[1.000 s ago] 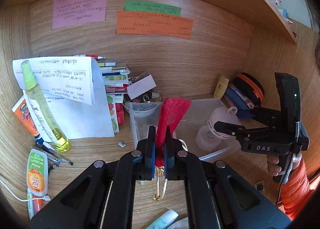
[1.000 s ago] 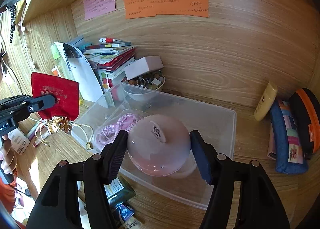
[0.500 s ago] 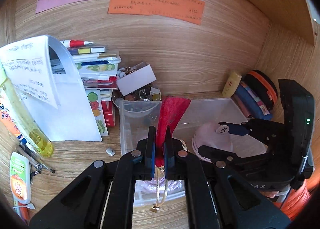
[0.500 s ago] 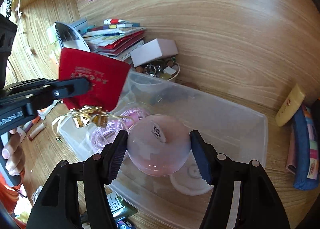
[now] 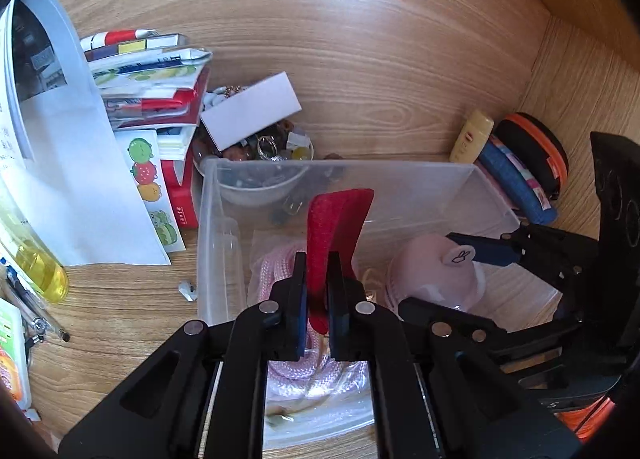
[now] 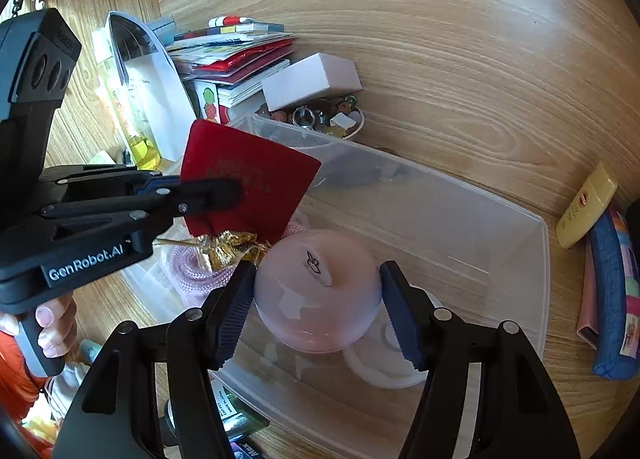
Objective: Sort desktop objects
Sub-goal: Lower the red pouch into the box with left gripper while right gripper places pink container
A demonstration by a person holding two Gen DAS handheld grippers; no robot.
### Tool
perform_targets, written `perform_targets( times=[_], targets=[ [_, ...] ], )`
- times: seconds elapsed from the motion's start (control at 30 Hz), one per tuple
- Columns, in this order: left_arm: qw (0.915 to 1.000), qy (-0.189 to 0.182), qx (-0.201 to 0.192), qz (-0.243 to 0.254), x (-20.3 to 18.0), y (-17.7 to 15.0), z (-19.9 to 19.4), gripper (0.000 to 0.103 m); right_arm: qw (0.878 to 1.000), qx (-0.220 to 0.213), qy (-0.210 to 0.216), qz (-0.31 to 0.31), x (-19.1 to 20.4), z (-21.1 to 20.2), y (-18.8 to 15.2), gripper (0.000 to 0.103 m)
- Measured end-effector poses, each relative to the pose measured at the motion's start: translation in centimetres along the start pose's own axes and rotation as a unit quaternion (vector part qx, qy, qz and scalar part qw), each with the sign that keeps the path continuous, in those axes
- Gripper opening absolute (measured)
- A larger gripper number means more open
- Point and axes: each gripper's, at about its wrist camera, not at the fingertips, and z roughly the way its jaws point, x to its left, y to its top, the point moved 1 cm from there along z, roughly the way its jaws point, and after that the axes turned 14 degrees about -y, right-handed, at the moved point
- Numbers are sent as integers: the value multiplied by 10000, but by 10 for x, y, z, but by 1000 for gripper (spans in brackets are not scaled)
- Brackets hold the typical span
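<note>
My left gripper (image 5: 317,291) is shut on a red velvet pouch (image 5: 334,227) with gold drawstrings and holds it over the left part of a clear plastic bin (image 5: 218,227). The pouch (image 6: 248,179) also shows in the right wrist view, hanging above a pink rope (image 6: 188,267) in the bin (image 6: 500,227). My right gripper (image 6: 318,303) is shut on a pink dome-shaped object (image 6: 316,287) and holds it inside the bin, just above a white lid (image 6: 384,363) on the bin floor. The two grippers are close together.
A stack of books (image 5: 148,75), a white paper sheet (image 5: 60,163), a yellow bottle (image 5: 36,271) and pens lie left of the bin. A bowl of trinkets (image 5: 260,163) with a white box (image 5: 252,111) stands behind it. A yellow tube (image 6: 586,205) and pencil cases (image 6: 612,299) lie right.
Both grippers have moved forward and down toward the bin. The red pouch has come from left of the bin to over its left part. The pink dome is lower inside the bin.
</note>
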Motion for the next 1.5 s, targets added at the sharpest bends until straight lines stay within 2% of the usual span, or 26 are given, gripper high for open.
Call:
perform_targets(
  times=[0.2, 0.37, 0.43, 0.5, 0.57, 0.83, 0.93, 1.0, 1.17, 1.3, 1.5],
  targets=[
    [9999, 73, 7, 113, -3, -2, 3, 5, 10000, -10, -56, -20, 1, 1, 0, 60],
    [9998, 130, 23, 175, -4, -4, 4, 13, 10000, -48, -59, -5, 0, 0, -1, 60],
    [9996, 180, 21, 213, -5, -5, 3, 24, 10000, -58, -67, -9, 0, 0, -2, 60],
    [9996, 213, 5, 206, -5, -5, 3, 42, 9999, -76, -99, -16, 0, -1, -2, 60],
    [9996, 191, 19, 189, -4, -6, 1, 48, 9999, -98, -141, -17, 0, -1, -3, 65],
    [9998, 92, -77, 142, -5, -5, -6, 48, 9995, -147, -270, -45, 2, -1, -4, 70],
    [9997, 106, -144, 180, -7, -4, -10, 49, 9996, -166, -229, -36, 1, -2, -4, 78],
    [9994, 151, -218, 221, -9, -3, -14, 55, 9996, -188, -206, -61, 3, -3, -3, 79],
    [9982, 324, -328, 396, -19, 0, -24, 58, 9992, -268, -250, -126, 4, -12, 0, 79],
    [9968, 442, -446, 493, -25, -2, -38, 69, 9993, -231, -269, -98, 1, -25, 1, 80],
    [9951, 603, -515, 585, -32, -11, -57, 75, 9988, -242, -424, -49, -8, -51, -9, 80]
  ],
)
